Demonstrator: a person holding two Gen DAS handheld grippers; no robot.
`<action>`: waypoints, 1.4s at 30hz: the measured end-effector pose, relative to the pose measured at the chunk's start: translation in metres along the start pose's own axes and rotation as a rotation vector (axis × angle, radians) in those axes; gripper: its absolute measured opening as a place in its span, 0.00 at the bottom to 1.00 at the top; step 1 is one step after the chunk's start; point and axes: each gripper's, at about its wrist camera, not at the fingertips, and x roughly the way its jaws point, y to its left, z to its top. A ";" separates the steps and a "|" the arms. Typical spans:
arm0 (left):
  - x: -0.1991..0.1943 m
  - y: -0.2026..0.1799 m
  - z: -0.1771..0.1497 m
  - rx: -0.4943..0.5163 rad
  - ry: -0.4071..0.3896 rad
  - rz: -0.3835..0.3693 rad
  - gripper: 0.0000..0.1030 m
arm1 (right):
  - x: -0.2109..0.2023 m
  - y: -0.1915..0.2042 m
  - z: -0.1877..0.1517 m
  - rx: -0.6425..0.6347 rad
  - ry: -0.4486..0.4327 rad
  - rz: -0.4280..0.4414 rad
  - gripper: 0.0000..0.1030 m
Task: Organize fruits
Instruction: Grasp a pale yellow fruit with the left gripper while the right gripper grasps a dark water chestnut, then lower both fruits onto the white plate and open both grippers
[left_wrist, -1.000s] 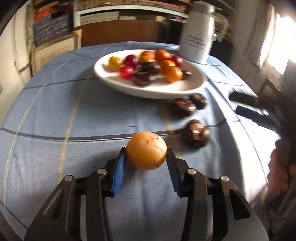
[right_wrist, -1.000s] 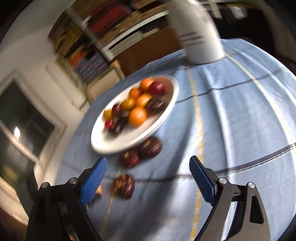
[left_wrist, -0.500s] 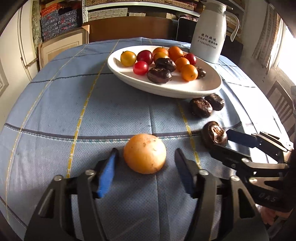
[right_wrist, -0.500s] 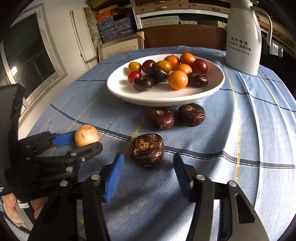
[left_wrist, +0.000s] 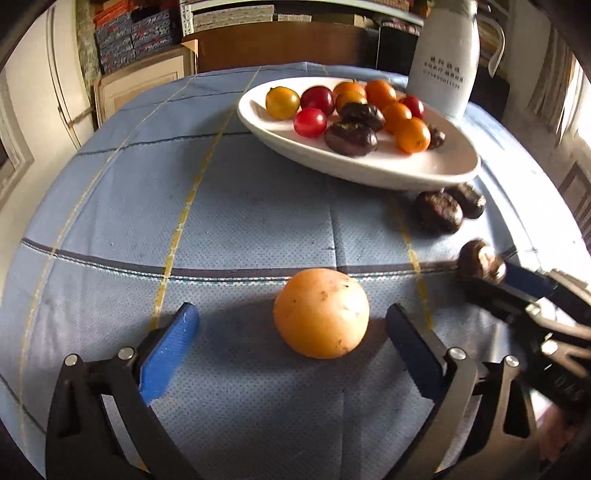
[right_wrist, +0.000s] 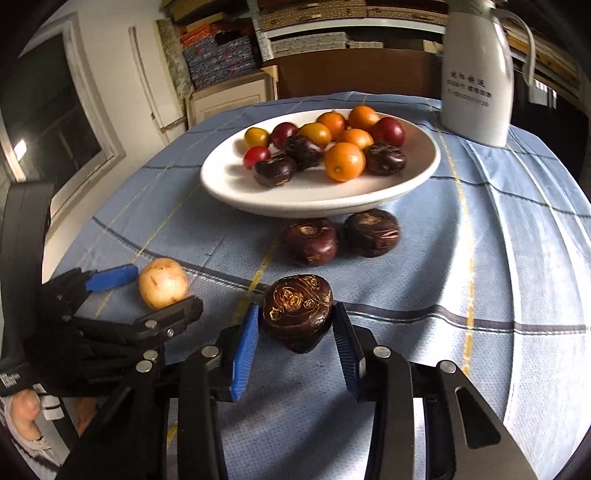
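A pale orange round fruit (left_wrist: 321, 313) lies on the blue tablecloth between the wide-open fingers of my left gripper (left_wrist: 291, 332), untouched; it also shows in the right wrist view (right_wrist: 163, 283). My right gripper (right_wrist: 295, 332) is shut on a dark brown water chestnut (right_wrist: 297, 312), seen too in the left wrist view (left_wrist: 479, 260). A white plate (right_wrist: 295, 199) holds several orange, red, yellow and dark fruits. Two more dark chestnuts (right_wrist: 309, 242) (right_wrist: 372, 232) lie in front of the plate.
A white thermos jug (right_wrist: 476, 74) stands behind the plate at the right. The left gripper (right_wrist: 140, 295) sits close to the left of my right gripper. Shelves, boxes and a cabinet stand beyond the round table.
My left gripper opened wide and let go of the orange fruit, which rests on the cloth. My right gripper came in and closed on the nearest dark chestnut.
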 end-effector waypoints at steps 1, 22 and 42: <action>0.000 0.000 0.000 0.001 0.000 0.001 0.96 | 0.000 -0.001 0.000 0.003 0.000 -0.001 0.40; -0.032 0.010 0.004 -0.012 -0.145 -0.209 0.41 | -0.019 -0.020 0.003 0.084 -0.074 0.027 0.40; 0.028 0.020 0.126 -0.025 -0.176 -0.227 0.41 | 0.024 -0.016 0.099 0.053 -0.084 0.051 0.40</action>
